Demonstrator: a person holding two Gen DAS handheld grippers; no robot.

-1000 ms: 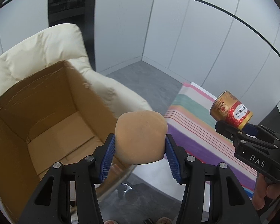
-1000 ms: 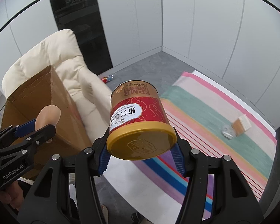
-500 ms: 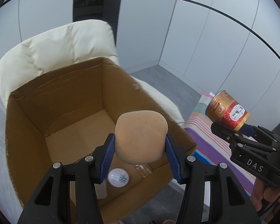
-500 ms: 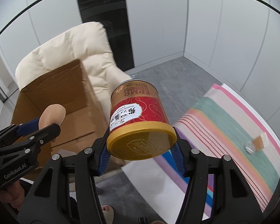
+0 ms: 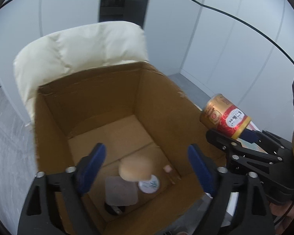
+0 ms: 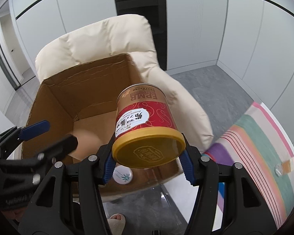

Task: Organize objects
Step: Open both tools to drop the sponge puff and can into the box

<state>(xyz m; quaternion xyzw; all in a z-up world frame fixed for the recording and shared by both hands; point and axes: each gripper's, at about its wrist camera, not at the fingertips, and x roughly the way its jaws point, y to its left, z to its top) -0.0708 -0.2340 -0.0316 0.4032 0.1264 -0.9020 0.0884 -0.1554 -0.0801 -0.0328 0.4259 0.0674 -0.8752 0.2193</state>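
Left claw: the left gripper (image 5: 145, 168) hangs over the open box, its jaws opening and already wide; nothing sits between the blue pads (image 5: 92, 162), and they touch nothing.
Bun: the tan bun (image 5: 136, 169) is down inside the box, blurred, so I cannot tell whether it is resting on the bottom or still in the air; it overlaps the edge of the white lid.
Right claw: the right gripper (image 6: 149, 165) is closed on the tin (image 6: 147, 125), gripping it near the yellow lid end, with the tin tilted and its gold top pointing away from the camera.
Tin's place: from the left wrist, the tin (image 5: 225, 118) is outside the box, just beyond its right wall, held clear of the rim.
Box floor, near: a round white lid (image 5: 149, 184) with a green sprig, a pale flat packet (image 5: 120, 191) beside it, a dark thing under the packet too hidden to name, and a small pinkish piece (image 5: 168, 169) by the right wall.
Box: the cardboard box (image 5: 88, 105) stands open on the seat, flaps gone, walls upright.
In the way: the box's right wall stands between the tin and the inside of the box.
Chair: a cream padded chair (image 6: 107, 45) rises behind the box.
Floor, right: a striped rug (image 6: 264, 146) with a small clear-and-tan thing (image 6: 284, 167) on it.
Below: a foot in a pale slipper (image 6: 117, 220) at the lower edge.
Far: grey wall panels and a dark doorway (image 6: 139, 0).
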